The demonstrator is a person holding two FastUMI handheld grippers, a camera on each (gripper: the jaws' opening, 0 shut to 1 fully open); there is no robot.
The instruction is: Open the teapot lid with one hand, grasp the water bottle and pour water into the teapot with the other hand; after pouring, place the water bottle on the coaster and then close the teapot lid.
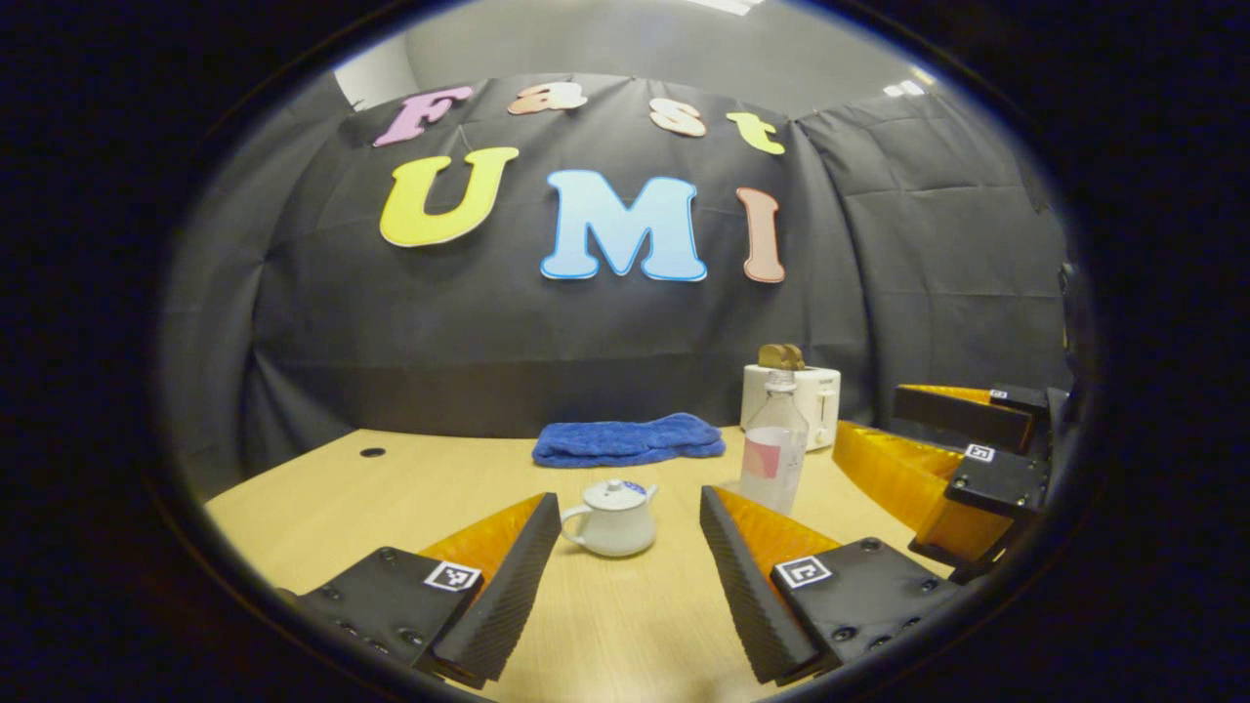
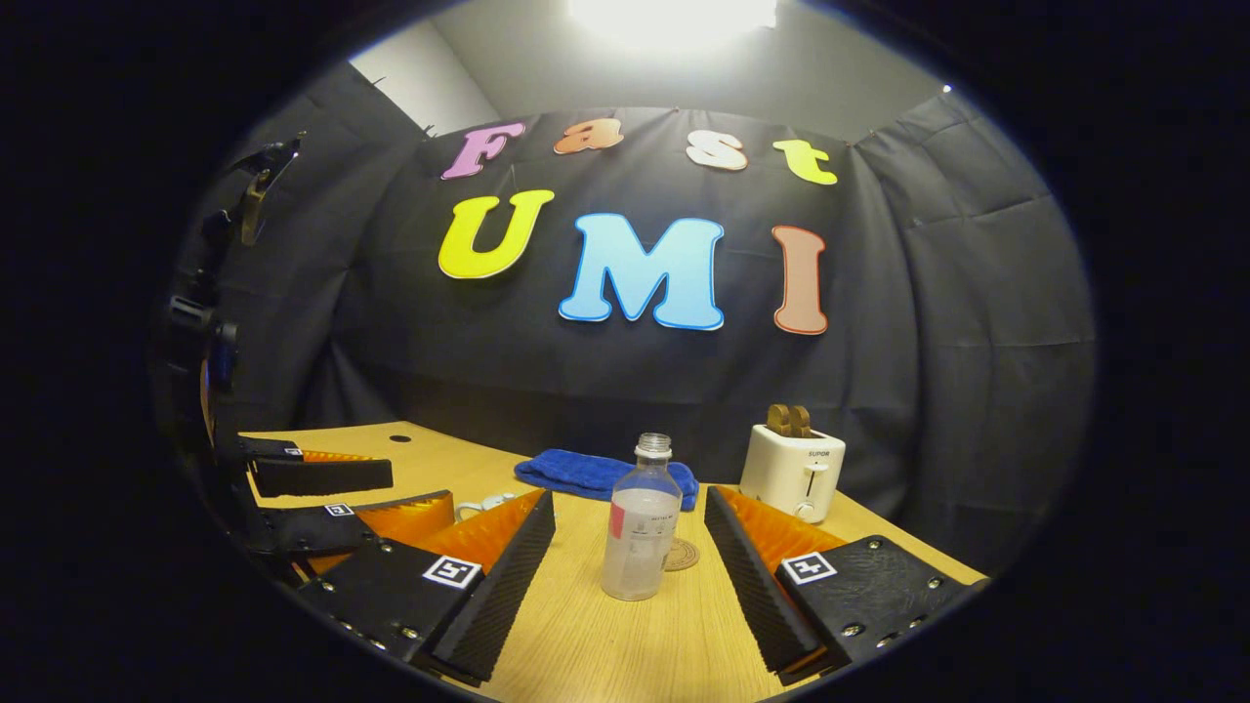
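Now both tools are spread and empty: the left tool (image 1: 630,576) faces the lidded teapot (image 1: 613,517), which stands on the table (image 1: 391,488) left of the bottle (image 2: 641,522). Pinch the lid knob squarely, lifting straight up.

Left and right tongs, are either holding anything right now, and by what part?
Nothing is held. The left tongs stand open before the small white ceramic teapot; the right tongs stand open around the clear plastic water bottle, untouched.
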